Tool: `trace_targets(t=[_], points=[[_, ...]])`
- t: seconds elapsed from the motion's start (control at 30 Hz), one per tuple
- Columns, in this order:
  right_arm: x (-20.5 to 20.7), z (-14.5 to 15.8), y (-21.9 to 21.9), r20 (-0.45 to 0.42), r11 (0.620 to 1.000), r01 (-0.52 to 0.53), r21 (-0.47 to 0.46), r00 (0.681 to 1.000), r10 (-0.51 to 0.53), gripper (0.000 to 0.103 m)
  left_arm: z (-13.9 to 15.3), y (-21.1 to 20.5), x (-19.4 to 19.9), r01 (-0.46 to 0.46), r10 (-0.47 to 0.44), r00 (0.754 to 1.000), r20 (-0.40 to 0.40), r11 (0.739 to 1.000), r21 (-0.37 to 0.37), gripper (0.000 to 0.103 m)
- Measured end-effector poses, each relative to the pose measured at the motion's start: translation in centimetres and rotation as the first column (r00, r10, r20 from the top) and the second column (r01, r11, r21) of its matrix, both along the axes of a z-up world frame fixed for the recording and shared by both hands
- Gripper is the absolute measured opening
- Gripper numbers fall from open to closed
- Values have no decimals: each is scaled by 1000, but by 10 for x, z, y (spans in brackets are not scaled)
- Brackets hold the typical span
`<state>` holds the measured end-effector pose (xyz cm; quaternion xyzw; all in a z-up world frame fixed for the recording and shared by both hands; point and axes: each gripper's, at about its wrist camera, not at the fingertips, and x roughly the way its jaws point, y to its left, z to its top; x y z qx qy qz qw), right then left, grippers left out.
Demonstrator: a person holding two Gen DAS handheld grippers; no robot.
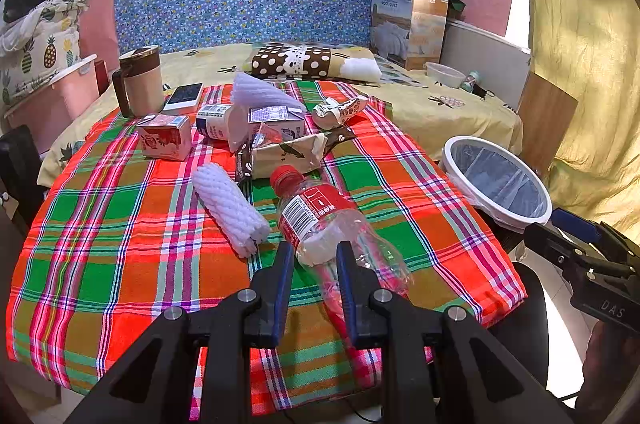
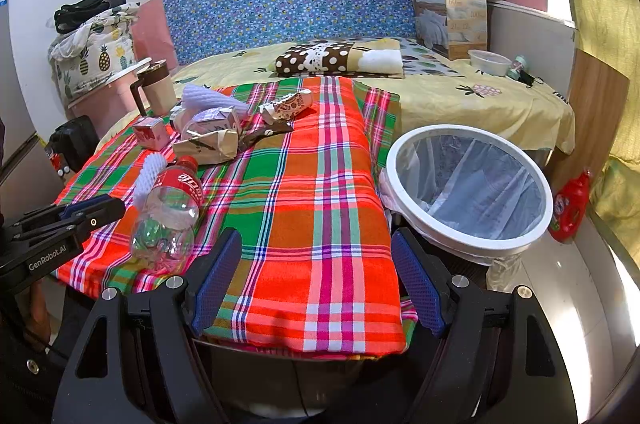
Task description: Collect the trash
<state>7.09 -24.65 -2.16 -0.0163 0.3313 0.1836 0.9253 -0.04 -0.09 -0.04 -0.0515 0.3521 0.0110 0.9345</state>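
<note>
An empty clear plastic bottle [image 1: 320,220] with a red cap and label lies on the plaid cloth [image 1: 120,244]. My left gripper [image 1: 314,252] has its blue fingers on either side of the bottle's lower body, closed against it. The bottle also shows in the right wrist view [image 2: 168,212], with the left gripper [image 2: 92,210] beside it. My right gripper [image 2: 316,260] is open and empty over the cloth's front edge, left of the white-rimmed bin [image 2: 468,188]. A white foam net [image 1: 230,208], cartons [image 1: 166,136] and wrappers [image 1: 340,110] lie farther back.
A mug [image 1: 138,80] and a phone [image 1: 184,96] stand at the cloth's far left. The bin [image 1: 496,180] with a clear liner stands right of the table. Behind are a bed with a pillow [image 1: 308,62], a box [image 1: 408,24] and a red detergent bottle [image 2: 570,204] on the floor.
</note>
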Motion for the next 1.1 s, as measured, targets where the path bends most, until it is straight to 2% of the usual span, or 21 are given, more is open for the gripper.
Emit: trace_targets(t=[1.1], points=[[0, 0, 0, 1, 1000, -2, 0, 1000, 2, 78, 1, -1, -1, 1, -1, 1000, 4, 1000, 1, 22]])
